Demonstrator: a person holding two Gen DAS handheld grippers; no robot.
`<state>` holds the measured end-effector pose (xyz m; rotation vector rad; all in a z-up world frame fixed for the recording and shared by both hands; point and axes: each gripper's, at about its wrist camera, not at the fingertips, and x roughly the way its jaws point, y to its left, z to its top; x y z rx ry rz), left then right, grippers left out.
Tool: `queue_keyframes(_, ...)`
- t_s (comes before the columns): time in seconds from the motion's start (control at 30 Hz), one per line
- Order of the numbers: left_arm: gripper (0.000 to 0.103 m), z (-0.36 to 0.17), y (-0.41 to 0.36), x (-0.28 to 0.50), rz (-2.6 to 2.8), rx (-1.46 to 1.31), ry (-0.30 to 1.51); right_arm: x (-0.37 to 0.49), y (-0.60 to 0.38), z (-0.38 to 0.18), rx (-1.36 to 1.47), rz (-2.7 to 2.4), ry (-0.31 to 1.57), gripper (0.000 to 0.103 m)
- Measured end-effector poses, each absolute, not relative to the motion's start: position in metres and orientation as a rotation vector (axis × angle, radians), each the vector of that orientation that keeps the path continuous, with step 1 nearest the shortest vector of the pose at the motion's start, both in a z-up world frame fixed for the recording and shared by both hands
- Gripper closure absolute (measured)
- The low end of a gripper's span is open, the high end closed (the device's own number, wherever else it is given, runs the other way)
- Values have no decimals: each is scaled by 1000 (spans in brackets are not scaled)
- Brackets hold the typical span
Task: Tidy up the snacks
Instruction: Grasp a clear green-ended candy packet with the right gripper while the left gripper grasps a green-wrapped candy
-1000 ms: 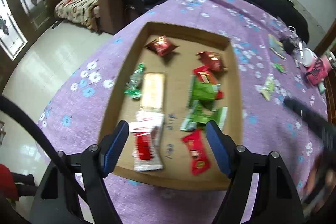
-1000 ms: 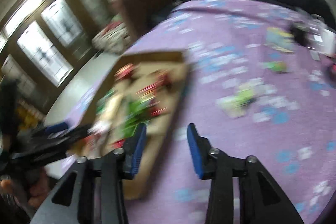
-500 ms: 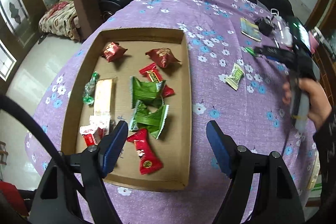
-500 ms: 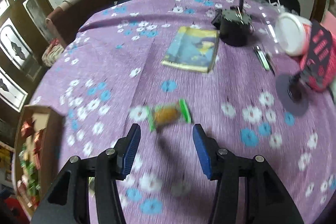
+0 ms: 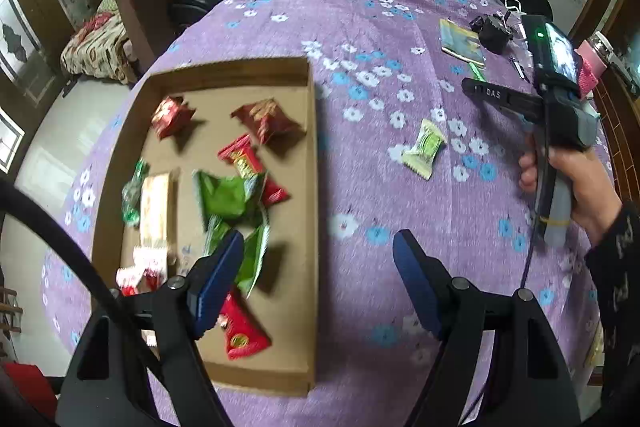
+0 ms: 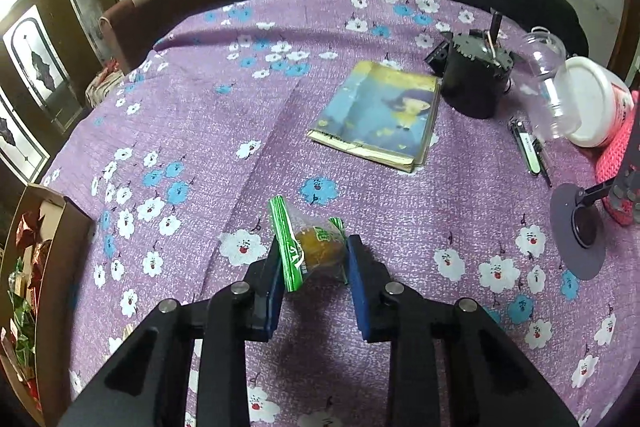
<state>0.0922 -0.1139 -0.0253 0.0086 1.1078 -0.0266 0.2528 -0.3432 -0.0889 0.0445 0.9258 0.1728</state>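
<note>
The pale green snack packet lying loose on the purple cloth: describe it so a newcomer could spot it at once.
Start at the shallow brown cardboard tray on the purple flowered tablecloth. To its right, toward the hand holding the right gripper, lies the pale green crimped-end snack packet. It alone lies loose on cloth there; the tray's wrappers are red or darker green.

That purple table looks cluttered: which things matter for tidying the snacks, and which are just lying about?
Part of the job:
- cardboard tray of snacks
- green-and-yellow snack in the right claw
- pale green packet on the cloth

Lying about:
- book
- black pot
- white tub
</note>
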Motion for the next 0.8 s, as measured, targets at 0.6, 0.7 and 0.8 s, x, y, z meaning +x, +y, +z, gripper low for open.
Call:
queue_keyframes(0.6, 26, -84, -212, 212, -78, 167, 1228, 89, -400, -83, 132, 199, 1003, 81)
queue_keyframes(0.7, 30, -97, -213, 218, -87, 138, 1279, 82, -413, -89, 186, 173, 1012, 81)
queue_keyframes(0.8, 44, -100, -206, 222, -118, 57, 1313, 80, -422, -91, 234, 160, 1013, 81)
